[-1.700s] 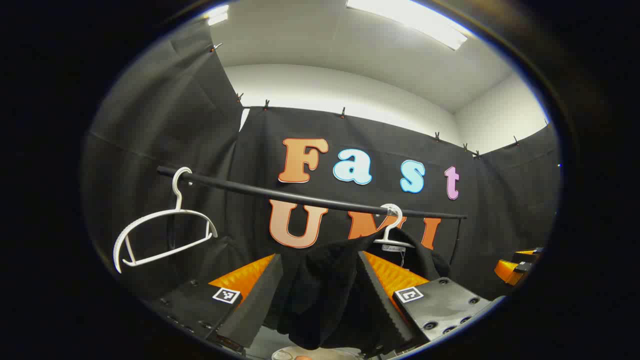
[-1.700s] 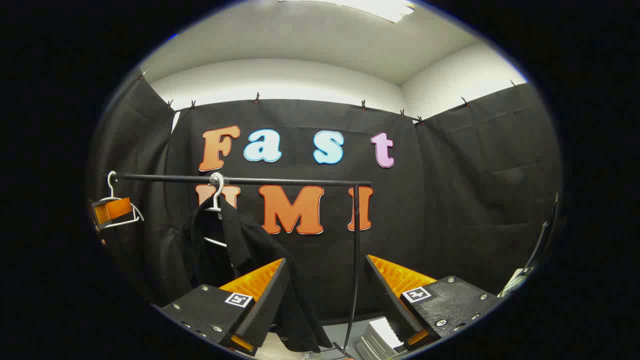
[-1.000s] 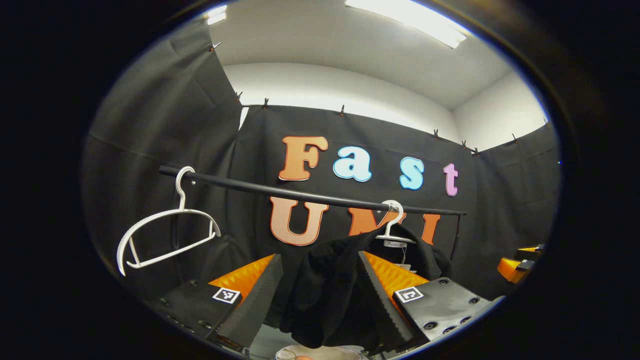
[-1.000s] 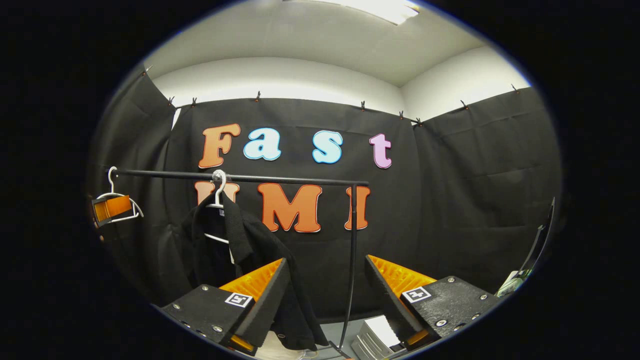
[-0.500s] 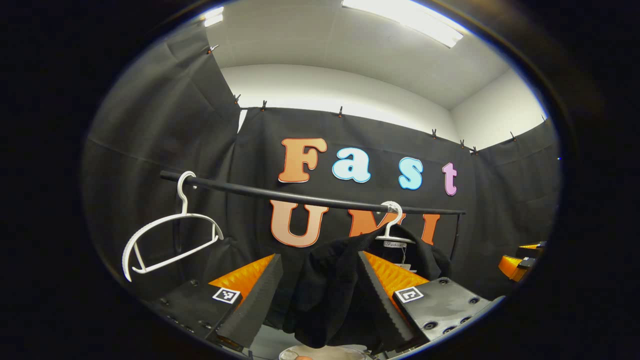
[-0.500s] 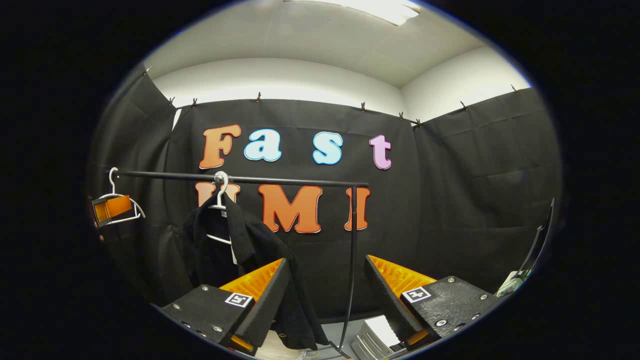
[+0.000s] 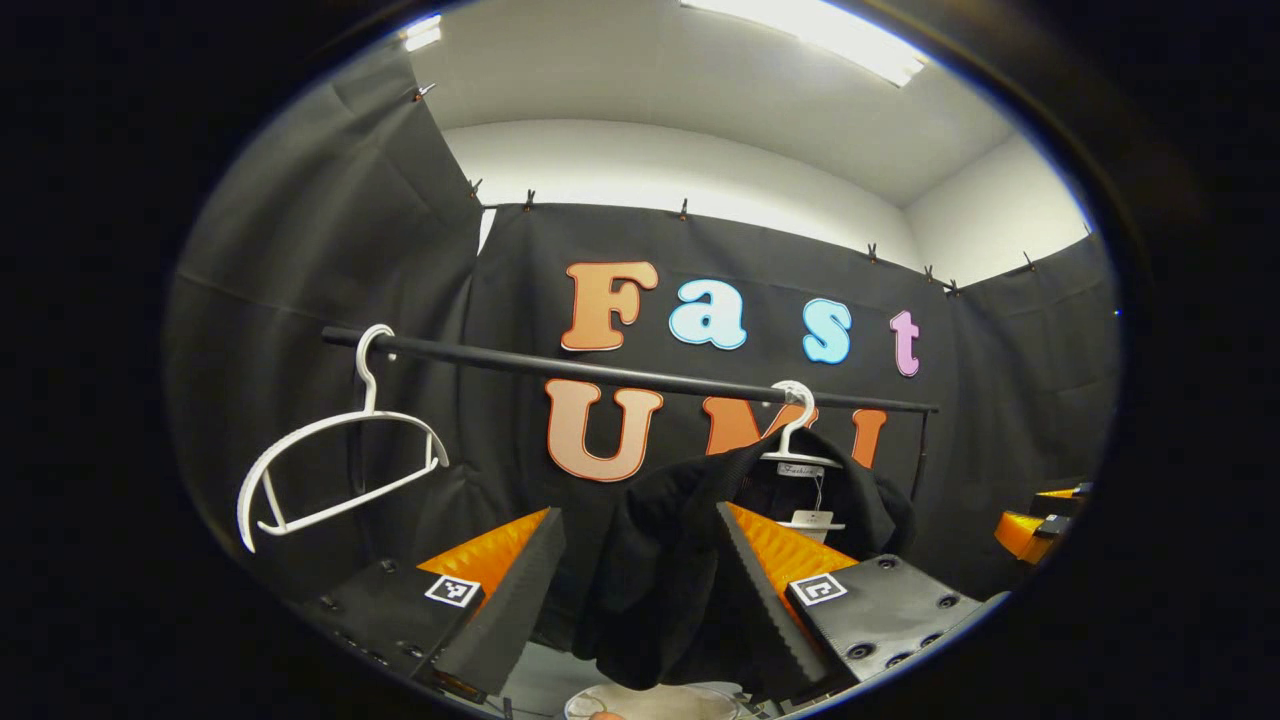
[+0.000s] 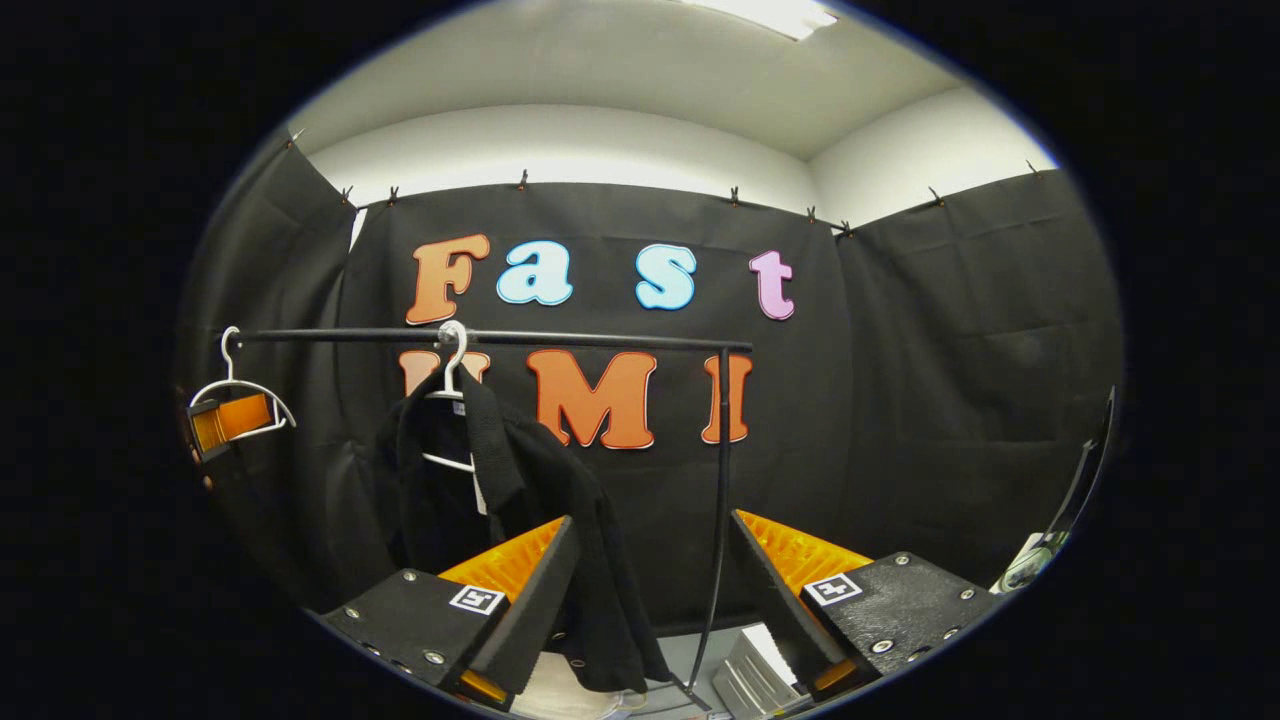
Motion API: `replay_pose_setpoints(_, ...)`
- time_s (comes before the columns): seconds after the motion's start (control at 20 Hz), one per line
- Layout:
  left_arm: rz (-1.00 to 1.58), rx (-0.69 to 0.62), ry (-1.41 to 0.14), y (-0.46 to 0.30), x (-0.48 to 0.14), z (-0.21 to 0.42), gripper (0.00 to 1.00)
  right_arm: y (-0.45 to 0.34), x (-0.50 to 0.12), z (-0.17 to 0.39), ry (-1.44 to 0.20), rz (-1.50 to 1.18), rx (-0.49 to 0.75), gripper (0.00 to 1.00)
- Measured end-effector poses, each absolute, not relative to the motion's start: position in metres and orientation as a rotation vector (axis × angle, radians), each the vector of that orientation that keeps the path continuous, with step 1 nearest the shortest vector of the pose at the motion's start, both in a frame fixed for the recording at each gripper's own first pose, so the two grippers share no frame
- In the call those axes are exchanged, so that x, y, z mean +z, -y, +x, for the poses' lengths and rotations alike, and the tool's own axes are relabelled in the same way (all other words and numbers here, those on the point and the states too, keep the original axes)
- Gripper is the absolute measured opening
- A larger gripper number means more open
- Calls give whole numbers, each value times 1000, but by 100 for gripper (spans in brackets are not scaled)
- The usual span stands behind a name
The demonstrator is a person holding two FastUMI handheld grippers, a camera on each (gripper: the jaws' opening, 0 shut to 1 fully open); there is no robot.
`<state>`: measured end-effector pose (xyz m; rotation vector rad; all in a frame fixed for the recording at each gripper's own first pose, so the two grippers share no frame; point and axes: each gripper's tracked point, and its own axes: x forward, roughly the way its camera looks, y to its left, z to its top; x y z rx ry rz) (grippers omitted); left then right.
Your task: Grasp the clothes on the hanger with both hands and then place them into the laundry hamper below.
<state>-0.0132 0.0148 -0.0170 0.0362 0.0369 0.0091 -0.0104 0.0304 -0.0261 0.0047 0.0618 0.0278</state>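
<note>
The left gripper is pointing level at the black garment, jaws wide apart, fabric between them, ungripped. The right gripper is hovering spread, holding nothing.

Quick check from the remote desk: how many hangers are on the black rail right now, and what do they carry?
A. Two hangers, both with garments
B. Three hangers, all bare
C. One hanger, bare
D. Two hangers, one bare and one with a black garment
D: in the left gripper view, the bare white hanger hooks the rail to one side, while the second hanger carries the black garment.
</note>
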Motion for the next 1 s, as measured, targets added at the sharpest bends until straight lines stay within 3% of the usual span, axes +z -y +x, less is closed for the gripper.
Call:
replay_pose_setpoints(0.25, 63, 35, -33, -6, -19, -12, 97, -56, -49, 7, -96, -9, 122, 93)
replay_pose_setpoints(0.3, 68, 39, -31, -3, -19, -12, 92, -61, -53, 11, -107, -9, 144, 93)
replay_pose_setpoints(0.6, 64, 82, -32, 14, -24, -12, 96, -79, -80, 29, -162, 18, 249, 93)
replay_pose_setpoints(0.7, 71, 100, -39, 16, -32, -14, 93, -82, -91, 32, -182, 24, 276, 93)
replay_pose_setpoints(0.95, 91, 129, -93, 15, -66, -13, 100, -95, -123, 39, -241, 43, 336, 93)
replay_pose_setpoints(1.0, 94, 127, -109, 16, -74, -12, 96, -99, -129, 41, -254, 51, 348, 93)
